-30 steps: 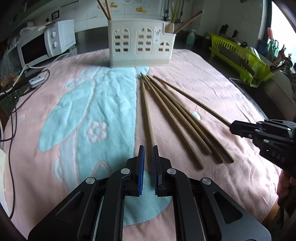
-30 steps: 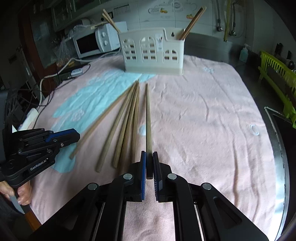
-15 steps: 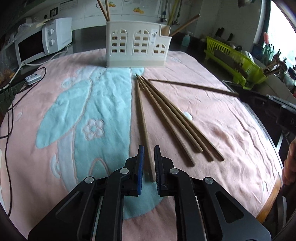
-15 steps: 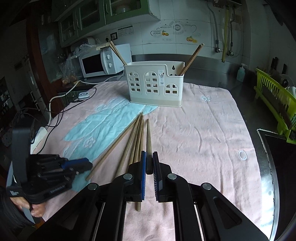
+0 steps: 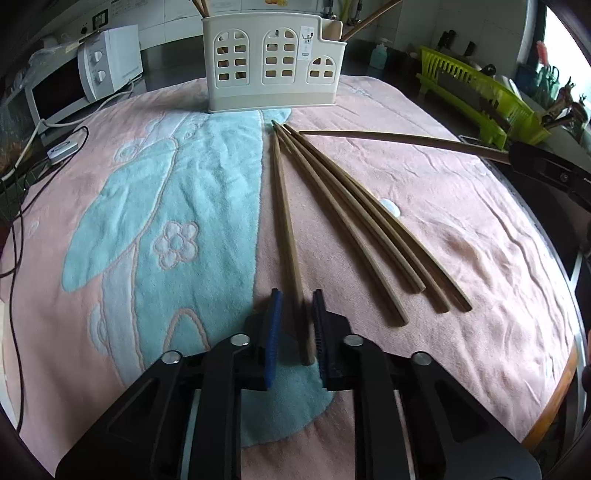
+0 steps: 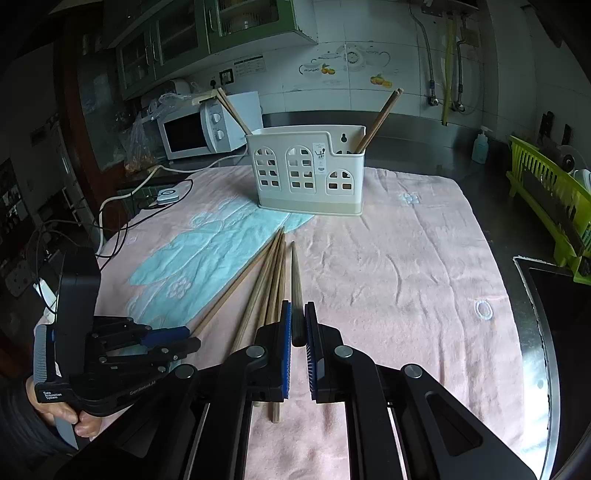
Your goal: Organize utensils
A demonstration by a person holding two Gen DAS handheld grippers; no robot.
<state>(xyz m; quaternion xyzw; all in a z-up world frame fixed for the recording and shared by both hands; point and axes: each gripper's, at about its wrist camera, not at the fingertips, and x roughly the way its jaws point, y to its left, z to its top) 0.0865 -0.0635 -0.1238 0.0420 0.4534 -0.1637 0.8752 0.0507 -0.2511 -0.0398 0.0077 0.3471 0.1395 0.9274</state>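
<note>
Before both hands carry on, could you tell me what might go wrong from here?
The right gripper holds the raised chopstick by the very end, so it could pivot or slip. The left gripper, jaws closing around the leftmost chopstick, also sits at its end and could pinch the towel instead.

Six loose chopsticks (image 5: 286, 221); one holder (image 5: 275, 61); one microwave (image 6: 195, 133); two tools (image 6: 297, 332); one towel (image 5: 443, 206).

A home kitchen is showing itself in the white microwave oven (image 6: 192, 133) sitting on the dark counter, the green glass-fronted wall cabinets (image 6: 207, 33), the fruit-decorated white wall tiles (image 6: 347, 66) and the lime-green plastic dish rack (image 6: 550, 206).
</note>
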